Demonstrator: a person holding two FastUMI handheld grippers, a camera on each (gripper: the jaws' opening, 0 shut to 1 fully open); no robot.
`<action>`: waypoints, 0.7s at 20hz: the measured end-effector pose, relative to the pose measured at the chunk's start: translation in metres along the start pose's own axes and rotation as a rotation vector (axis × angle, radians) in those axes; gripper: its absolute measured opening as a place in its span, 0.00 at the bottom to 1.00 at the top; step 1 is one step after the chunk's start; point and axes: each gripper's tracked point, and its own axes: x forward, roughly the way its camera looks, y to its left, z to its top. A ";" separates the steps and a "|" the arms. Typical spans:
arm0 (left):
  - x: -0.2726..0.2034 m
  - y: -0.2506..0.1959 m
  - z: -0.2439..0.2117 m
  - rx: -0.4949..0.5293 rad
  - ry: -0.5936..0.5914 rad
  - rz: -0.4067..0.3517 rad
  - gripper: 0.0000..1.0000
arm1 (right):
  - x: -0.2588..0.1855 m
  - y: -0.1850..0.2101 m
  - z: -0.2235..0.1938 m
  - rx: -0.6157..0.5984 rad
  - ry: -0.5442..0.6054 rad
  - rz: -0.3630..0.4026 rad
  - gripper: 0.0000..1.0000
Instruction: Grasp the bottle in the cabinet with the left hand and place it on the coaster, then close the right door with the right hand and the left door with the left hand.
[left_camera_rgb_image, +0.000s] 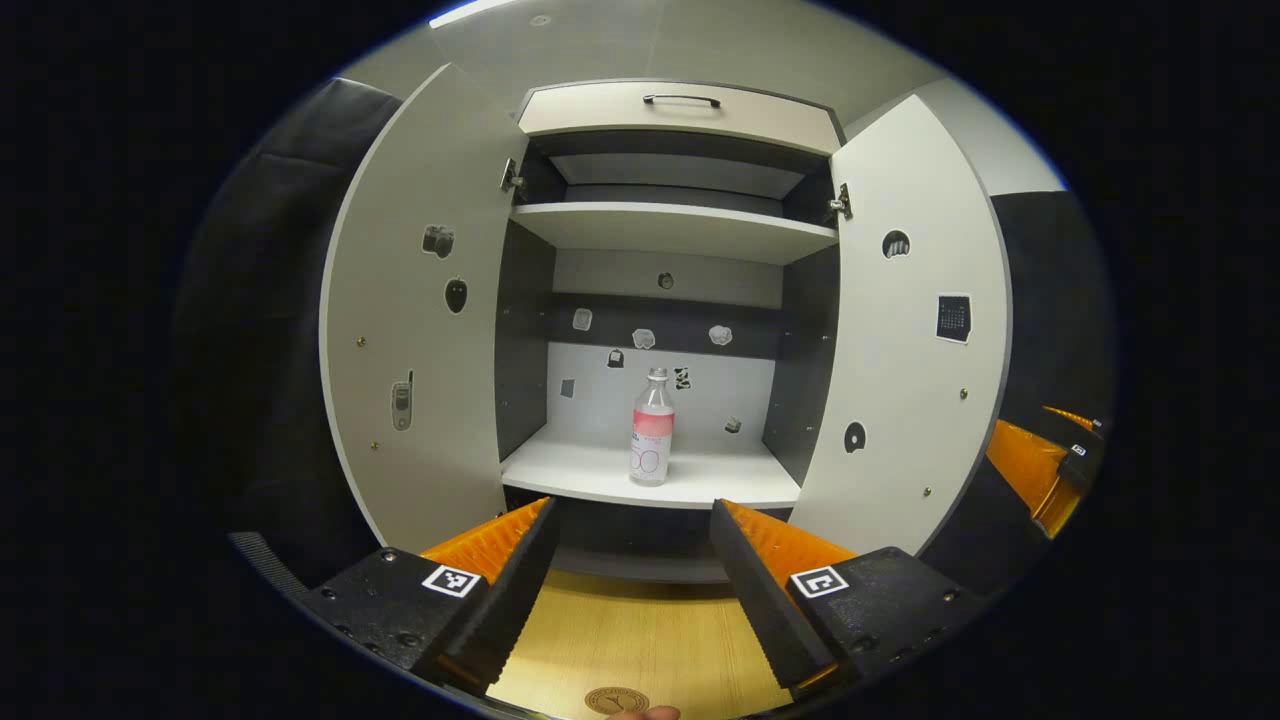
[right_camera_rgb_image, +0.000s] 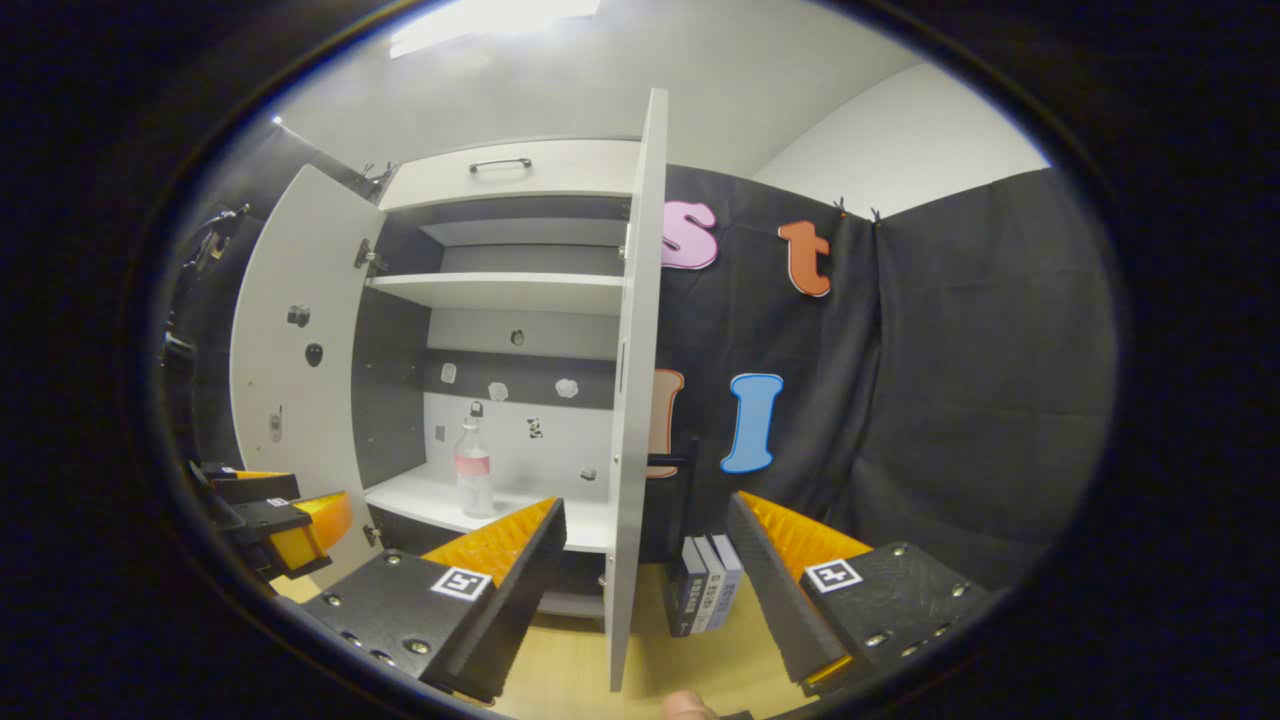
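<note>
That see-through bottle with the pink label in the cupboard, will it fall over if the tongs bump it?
Probably, yes. The clear plastic bottle with a pink label stands tall and narrow on the white shelf, so a bump near its cap could tip it. It looks mostly empty, so likely light.

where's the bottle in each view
Left gripper view: bottle stands centred on the cabinet's lower shelf, above the gap between the open fingers.
Right gripper view: bottle stands left of centre, left of the right door.
Shared landmark: drawer handle.
</note>
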 end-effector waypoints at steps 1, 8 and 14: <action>-0.001 0.001 0.000 -0.001 0.000 0.003 0.97 | 0.001 0.000 0.000 0.000 -0.001 0.000 0.98; -0.004 0.006 -0.006 0.007 0.016 0.016 0.96 | -0.004 0.000 -0.002 0.001 -0.001 0.001 0.98; 0.020 0.002 0.006 0.021 -0.022 -0.001 0.97 | -0.009 -0.012 -0.002 -0.009 -0.005 -0.030 0.98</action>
